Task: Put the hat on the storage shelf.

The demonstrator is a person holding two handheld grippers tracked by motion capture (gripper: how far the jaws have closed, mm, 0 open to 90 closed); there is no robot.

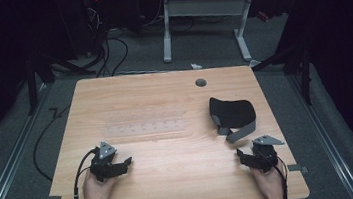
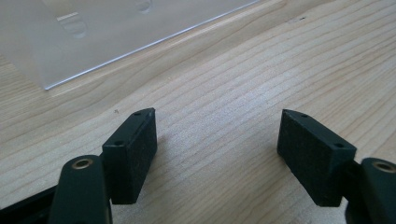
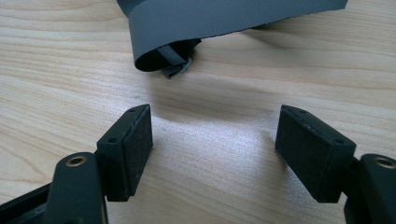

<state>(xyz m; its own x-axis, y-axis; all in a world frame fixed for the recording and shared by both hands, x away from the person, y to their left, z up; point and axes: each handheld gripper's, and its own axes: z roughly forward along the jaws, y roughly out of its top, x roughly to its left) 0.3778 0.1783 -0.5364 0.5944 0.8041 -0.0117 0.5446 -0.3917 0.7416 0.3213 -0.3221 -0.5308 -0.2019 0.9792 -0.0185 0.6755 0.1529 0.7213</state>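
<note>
Wooden surface [image 1: 173, 175] seen from above, with both hand-held tools resting near its near edge. The right tool [image 1: 244, 156] lies just short of a black cap [image 1: 232, 111] with a grey strap [image 1: 241, 133]; the left tool [image 1: 124, 163] lies well apart from the cap, on the far side of a clear plastic sheet [image 1: 145, 128] that lies flat at mid-surface. Both tools stand open, their pads spread with bare wood between them, gripping nothing.

In the right gripper view, the folded end of the grey strap [image 3: 187, 32] lies directly ahead of the right tool [image 3: 212, 140], slightly left of its centre line, apart from the pads. The strap's long axis runs across the jaws' line of approach. In the left gripper view, the left tool [image 2: 217, 144] faces a corner of the clear plastic sheet [image 2: 116, 32].

Judgement: the right hand is the nearer; a short forward reach would bring the strap between its pads.
</note>
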